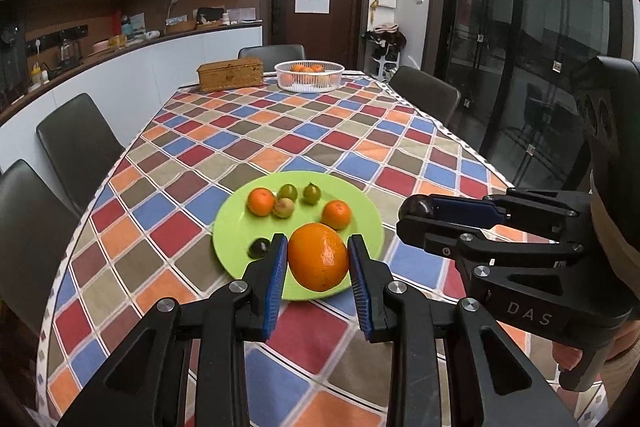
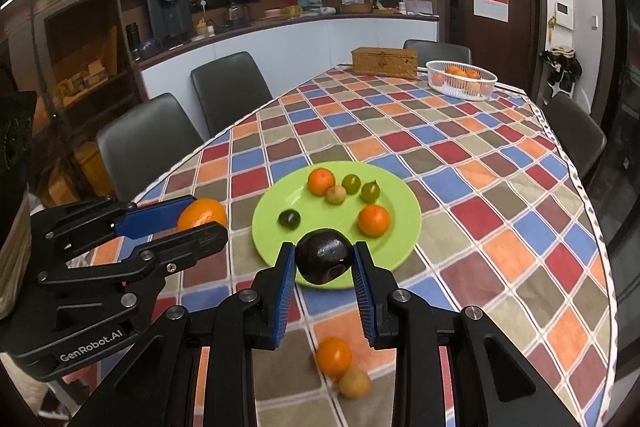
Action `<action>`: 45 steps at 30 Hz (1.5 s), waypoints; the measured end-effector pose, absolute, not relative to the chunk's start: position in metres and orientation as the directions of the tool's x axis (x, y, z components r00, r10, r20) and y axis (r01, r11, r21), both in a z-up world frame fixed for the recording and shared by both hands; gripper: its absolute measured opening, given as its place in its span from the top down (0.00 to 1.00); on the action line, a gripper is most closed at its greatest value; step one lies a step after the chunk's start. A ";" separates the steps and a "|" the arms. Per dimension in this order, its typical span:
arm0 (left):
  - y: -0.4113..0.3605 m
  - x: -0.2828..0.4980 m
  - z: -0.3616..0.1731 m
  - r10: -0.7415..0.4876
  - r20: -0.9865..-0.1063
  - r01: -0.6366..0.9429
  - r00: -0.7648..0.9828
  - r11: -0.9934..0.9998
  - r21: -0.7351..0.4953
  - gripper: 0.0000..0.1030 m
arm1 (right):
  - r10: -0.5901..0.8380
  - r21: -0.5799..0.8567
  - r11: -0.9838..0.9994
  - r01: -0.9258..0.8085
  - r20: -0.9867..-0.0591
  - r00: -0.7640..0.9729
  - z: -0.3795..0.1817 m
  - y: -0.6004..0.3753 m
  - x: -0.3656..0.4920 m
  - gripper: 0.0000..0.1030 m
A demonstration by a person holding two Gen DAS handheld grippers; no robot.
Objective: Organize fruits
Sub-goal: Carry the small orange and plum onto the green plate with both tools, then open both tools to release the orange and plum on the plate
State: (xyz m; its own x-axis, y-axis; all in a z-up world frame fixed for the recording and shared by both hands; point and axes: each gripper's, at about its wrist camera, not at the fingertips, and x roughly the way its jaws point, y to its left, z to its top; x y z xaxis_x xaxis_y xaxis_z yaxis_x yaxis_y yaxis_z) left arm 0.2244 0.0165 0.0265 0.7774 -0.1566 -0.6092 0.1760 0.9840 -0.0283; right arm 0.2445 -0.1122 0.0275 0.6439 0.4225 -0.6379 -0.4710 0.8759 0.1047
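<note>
Large round orange (image 1: 319,256) pinched at its widest girth between the blue ribbed pads of the left gripper (image 1: 318,247), held above the near rim of the round lime-green plate (image 1: 232,219). Dark glossy avocado-like fruit (image 2: 325,255) clamped likewise in the right gripper (image 2: 325,255), also over the plate's near rim. On the plate: two small tangerines (image 1: 261,201), two green plums (image 1: 287,192), one pale plum, one small dark plum (image 1: 258,248). Off the plate, on the checked tablecloth (image 2: 480,187) nearer than the plate: a small tangerine (image 2: 334,355) touching a tan round fruit (image 2: 354,381). Beyond the plate, far end: white mesh basket (image 1: 310,77) of oranges, beside a woven box (image 1: 231,74).

Probably firm, fairly heavy, waxy-skinned and prone to roll; best gripped across the equator, moderate squeeze. Plums likely softer, easily bruised.
</note>
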 end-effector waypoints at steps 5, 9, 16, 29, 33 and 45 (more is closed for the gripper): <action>0.028 0.244 0.026 -0.148 -0.618 0.177 0.772 0.984 -0.014 0.71 | 0.423 0.102 0.874 -0.475 -0.641 0.640 0.029 -0.098 0.266 0.71; 0.036 0.264 0.023 -0.150 -0.634 0.179 0.759 0.984 -0.019 0.71 | 0.425 0.110 0.871 -0.479 -0.656 0.623 0.026 -0.088 0.289 0.71; 0.049 0.306 0.009 -0.169 -0.676 0.186 0.718 0.981 -0.048 0.71 | 0.399 0.100 0.875 -0.474 -0.702 0.589 0.014 -0.076 0.328 0.71; 0.063 0.368 -0.028 -0.169 -0.756 0.168 0.633 0.983 -0.078 0.71 | 0.354 0.117 0.893 -0.434 -0.777 0.520 -0.023 -0.069 0.388 0.71; 0.065 0.382 -0.041 -0.161 -0.777 0.162 0.609 0.984 -0.077 0.70 | 0.349 0.136 0.898 -0.418 -0.797 0.492 -0.037 -0.067 0.400 0.71; 0.068 0.392 -0.059 -0.164 -0.800 0.153 0.577 0.984 -0.091 0.70 | 0.319 0.106 0.900 -0.423 -0.822 0.472 -0.055 -0.058 0.410 0.71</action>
